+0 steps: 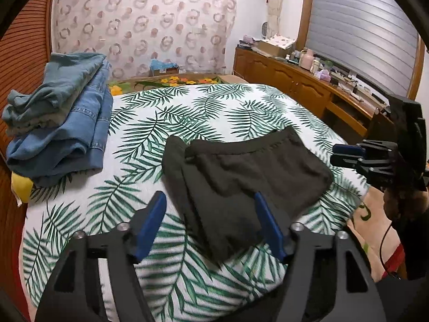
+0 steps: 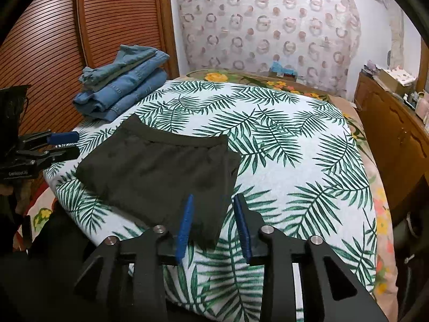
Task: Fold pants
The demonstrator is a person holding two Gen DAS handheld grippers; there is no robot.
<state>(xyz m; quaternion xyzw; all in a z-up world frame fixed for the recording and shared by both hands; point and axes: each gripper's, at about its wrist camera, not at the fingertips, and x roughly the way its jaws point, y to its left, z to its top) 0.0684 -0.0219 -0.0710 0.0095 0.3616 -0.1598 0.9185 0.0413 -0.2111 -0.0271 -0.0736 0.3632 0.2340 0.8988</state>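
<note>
Both grippers stand open over the bed with nothing clamped. Left gripper (image 1: 210, 201), at the bottom of its own view, has its blue fingers (image 1: 158, 206) spread wide; the near corner of the pants (image 1: 241, 169) lies between them, and the pads do not press on it. Right gripper (image 2: 214, 204) is parted more narrowly, with the pants' (image 2: 161, 169) near corner in the gap and no pinch on the cloth. Those dark pants lie folded into a compact rectangle at the centre of both frames, waistband toward the far side, flat on the leaf-print sheet (image 1: 214, 102). A stack of jeans (image 1: 67, 123) sits at the upper left of the bed, well apart from the pants. A wooden dresser (image 1: 295, 80) runs along the right.
</note>
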